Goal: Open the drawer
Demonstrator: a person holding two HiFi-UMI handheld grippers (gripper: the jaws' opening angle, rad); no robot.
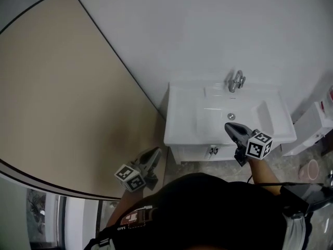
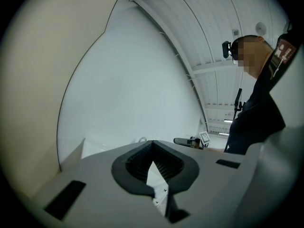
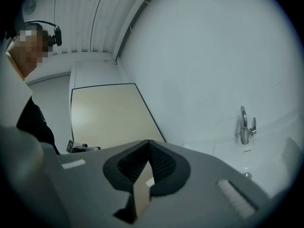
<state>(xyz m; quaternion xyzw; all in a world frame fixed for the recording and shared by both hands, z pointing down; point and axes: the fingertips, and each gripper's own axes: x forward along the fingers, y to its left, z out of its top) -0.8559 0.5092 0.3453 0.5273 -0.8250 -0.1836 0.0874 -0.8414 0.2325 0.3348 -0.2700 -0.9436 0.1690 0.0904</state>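
The white vanity's drawer front [image 1: 197, 153] shows as a narrow strip under the basin [image 1: 174, 129], with small dark handles [image 1: 213, 150] at its middle. It looks closed. My right gripper [image 1: 229, 126] hovers over the basin's front part, its jaws together and empty, pointing toward the wall. My left gripper [image 1: 156, 151] hangs lower left of the vanity, beside its left corner, jaws together with nothing held. In the left gripper view the jaws [image 2: 152, 144] face the white wall. The right gripper [image 3: 148, 143] has the faucet [image 3: 245, 125] off to its right.
A chrome faucet [image 1: 235, 80] stands at the basin's back edge. A large beige panel [image 1: 62, 87] fills the left side, close to my left gripper. A white unit [image 1: 315, 129] and a pink object [image 1: 312, 169] sit on the floor right of the vanity.
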